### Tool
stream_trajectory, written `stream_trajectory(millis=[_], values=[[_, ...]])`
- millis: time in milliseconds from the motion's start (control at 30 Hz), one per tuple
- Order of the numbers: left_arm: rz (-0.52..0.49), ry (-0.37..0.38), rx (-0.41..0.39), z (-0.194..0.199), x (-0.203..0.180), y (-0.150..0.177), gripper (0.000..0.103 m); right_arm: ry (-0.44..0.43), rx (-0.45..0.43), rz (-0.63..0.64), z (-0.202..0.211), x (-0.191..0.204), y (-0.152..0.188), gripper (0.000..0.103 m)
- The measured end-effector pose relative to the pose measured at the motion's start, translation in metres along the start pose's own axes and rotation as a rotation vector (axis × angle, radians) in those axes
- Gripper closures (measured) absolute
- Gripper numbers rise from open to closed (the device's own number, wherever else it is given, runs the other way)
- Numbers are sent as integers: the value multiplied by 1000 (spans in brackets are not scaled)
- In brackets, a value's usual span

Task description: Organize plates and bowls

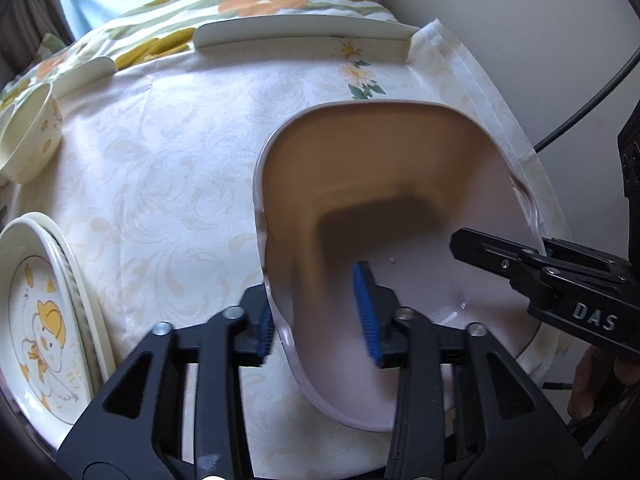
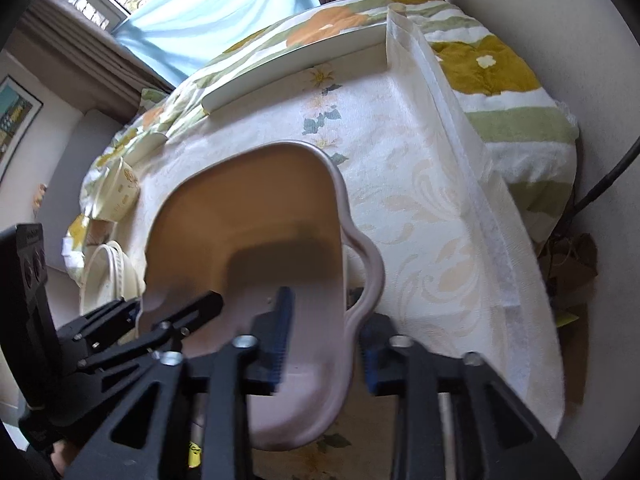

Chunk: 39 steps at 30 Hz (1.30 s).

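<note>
I have the pink dish [image 1: 384, 200] over the tablecloth [image 1: 168, 168], left gripper [image 1: 320, 320] and right gripper [image 2: 324, 344] each straddling opposite rims w/ jaws not visibly clamped. Risk: uneven closure tips it; it slips toward the duck plates [image 1: 40, 312].

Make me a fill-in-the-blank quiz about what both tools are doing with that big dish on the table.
1. The pale baking dish is straddled by ____ tools at once.
2. The left tool has one pad inside the dish and one ____ its wall.
3. The pads on the tool fingers are coloured ____.
4. The plate beside the left tool shows a cartoon ____.

Missing words: two; outside; blue; duck
</note>
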<state>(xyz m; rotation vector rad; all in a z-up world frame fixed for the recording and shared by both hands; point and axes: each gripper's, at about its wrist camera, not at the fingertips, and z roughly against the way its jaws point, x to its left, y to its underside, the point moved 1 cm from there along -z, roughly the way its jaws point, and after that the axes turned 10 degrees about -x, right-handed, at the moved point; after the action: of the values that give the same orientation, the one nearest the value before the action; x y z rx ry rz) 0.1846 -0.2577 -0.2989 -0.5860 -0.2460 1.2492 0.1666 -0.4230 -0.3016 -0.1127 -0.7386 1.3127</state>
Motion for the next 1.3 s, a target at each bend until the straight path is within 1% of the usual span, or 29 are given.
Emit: stream_trajectory(millis=[33, 67, 133, 267, 467, 500, 533, 567, 667, 767, 900, 933, 967, 1000, 1033, 1067, 1133, 1200, 1300], values=[[-4, -5, -6, 1, 0, 1, 35, -4, -6, -12, 0, 0, 1, 44], [-6, -11, -19, 2, 0, 1, 25, -8, -11, -21, 0, 0, 1, 43], [-10, -10, -35, 5, 0, 1, 25, -12, -11, -29, -1, 1, 2, 43], [-16, -11, -20, 4, 2, 3, 25, -12, -29, -49, 3, 3, 2, 43], [-16, -22, -26, 17, 7, 4, 25, 32, -82, -55, 21, 2, -1, 42], [-18, -27, -27, 20, 8, 5, 25, 50, -94, -56, 26, 2, -1, 35], [-21, -33, -24, 22, 9, 6, 25, 64, -105, -56, 29, 1, -1, 23], [-22, -42, -23, 25, 10, 7, 25, 74, -117, -57, 34, 1, -1, 20], [-21, -73, -39, 43, 15, 8, 25, 75, -130, -55, 49, 2, -4, 20], [-3, -92, -95, 76, 28, 5, 25, 77, -175, -4, 72, 16, -10, 20], [16, -145, -196, 126, 52, -4, 25, 32, -236, 78, 96, 49, -26, 20], [27, -161, -229, 142, 62, -7, 22, 13, -243, 103, 98, 60, -30, 20], [35, -175, -254, 153, 71, -11, 13, -9, -247, 129, 99, 73, -36, 20], [45, -193, -279, 164, 82, -16, 8, -29, -252, 155, 98, 85, -41, 20], [54, -212, -303, 173, 92, -21, 0, -43, -260, 172, 96, 96, -44, 19], [63, -228, -328, 181, 103, -26, 0, -58, -272, 184, 94, 107, -49, 17], [78, -245, -341, 192, 129, -36, 0, -89, -286, 205, 85, 131, -57, 2], [95, -260, -339, 195, 155, -46, 0, -111, -281, 244, 72, 157, -65, 1], [143, -261, -337, 197, 199, -58, 0, -101, -248, 297, 49, 195, -74, 1]])
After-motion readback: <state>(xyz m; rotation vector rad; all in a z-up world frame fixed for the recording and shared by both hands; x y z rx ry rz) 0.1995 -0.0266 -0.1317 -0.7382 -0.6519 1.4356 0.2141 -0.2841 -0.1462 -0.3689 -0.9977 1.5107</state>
